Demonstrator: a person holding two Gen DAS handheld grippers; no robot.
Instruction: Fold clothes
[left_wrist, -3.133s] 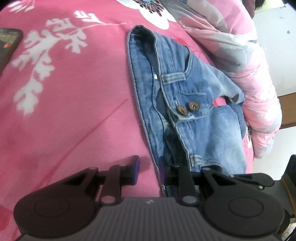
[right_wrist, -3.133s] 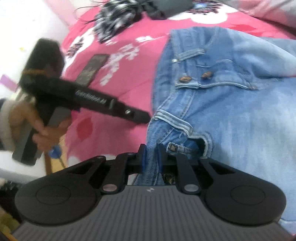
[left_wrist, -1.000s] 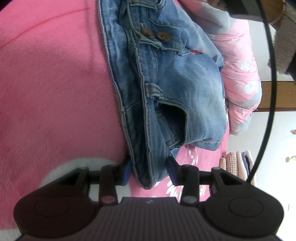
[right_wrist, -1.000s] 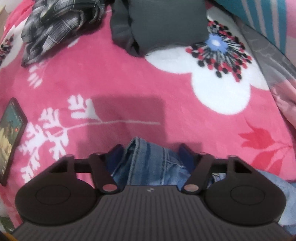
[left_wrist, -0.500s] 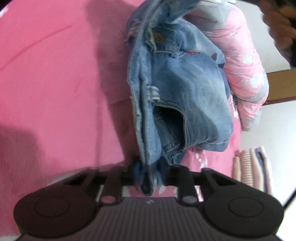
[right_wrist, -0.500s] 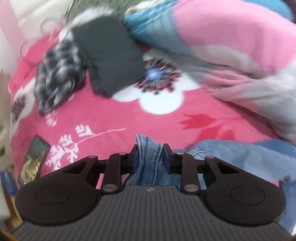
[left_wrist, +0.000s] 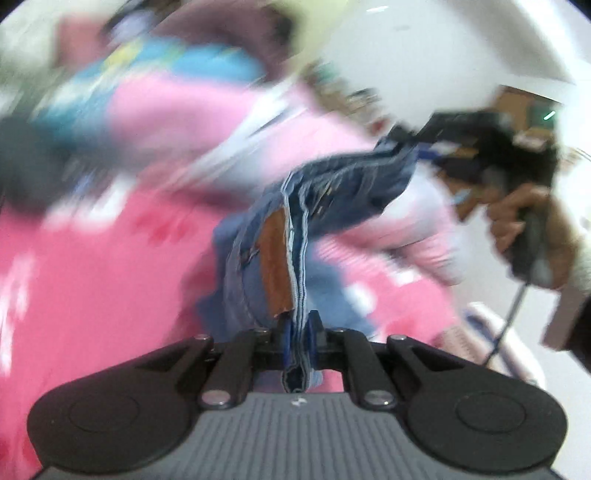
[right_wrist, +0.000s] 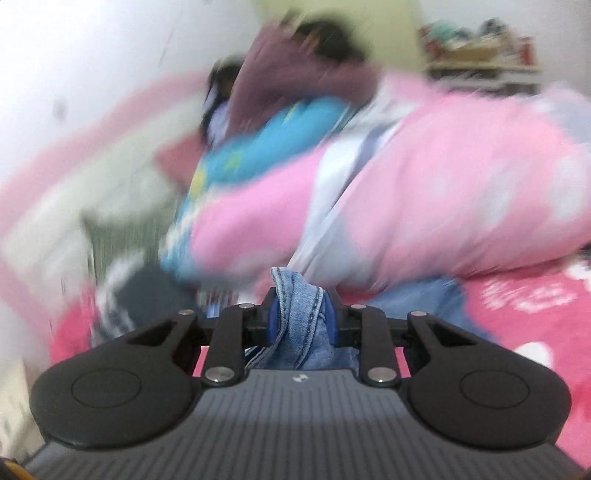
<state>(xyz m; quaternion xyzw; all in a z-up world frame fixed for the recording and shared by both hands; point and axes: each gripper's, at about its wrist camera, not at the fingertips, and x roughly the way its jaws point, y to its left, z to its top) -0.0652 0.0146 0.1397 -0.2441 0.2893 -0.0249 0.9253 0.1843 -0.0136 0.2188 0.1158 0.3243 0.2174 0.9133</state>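
Blue jeans (left_wrist: 291, 229) hang stretched in the air above the pink floral bedspread (left_wrist: 92, 266). Their waistband, with a brown leather patch (left_wrist: 275, 266), runs from my left gripper (left_wrist: 297, 338), which is shut on one end, up to the right. There the right gripper (left_wrist: 410, 142) pinches the other end, held by a person's hand (left_wrist: 517, 218). In the right wrist view my right gripper (right_wrist: 301, 315) is shut on a thick bunch of the jeans' denim (right_wrist: 299, 306). Both views are blurred by motion.
A rolled pink and grey quilt (right_wrist: 443, 206) lies across the back of the bed, with a blue cushion (right_wrist: 280, 144) behind it. Dark clothes (right_wrist: 144, 284) lie at the left. A stack of folded clothes (left_wrist: 487, 347) sits low at the right.
Both grippers have closed fully on the waistband and swung up off the bed, lifting the jeans. The views rolled from the bedspread toward the quilt and wall.
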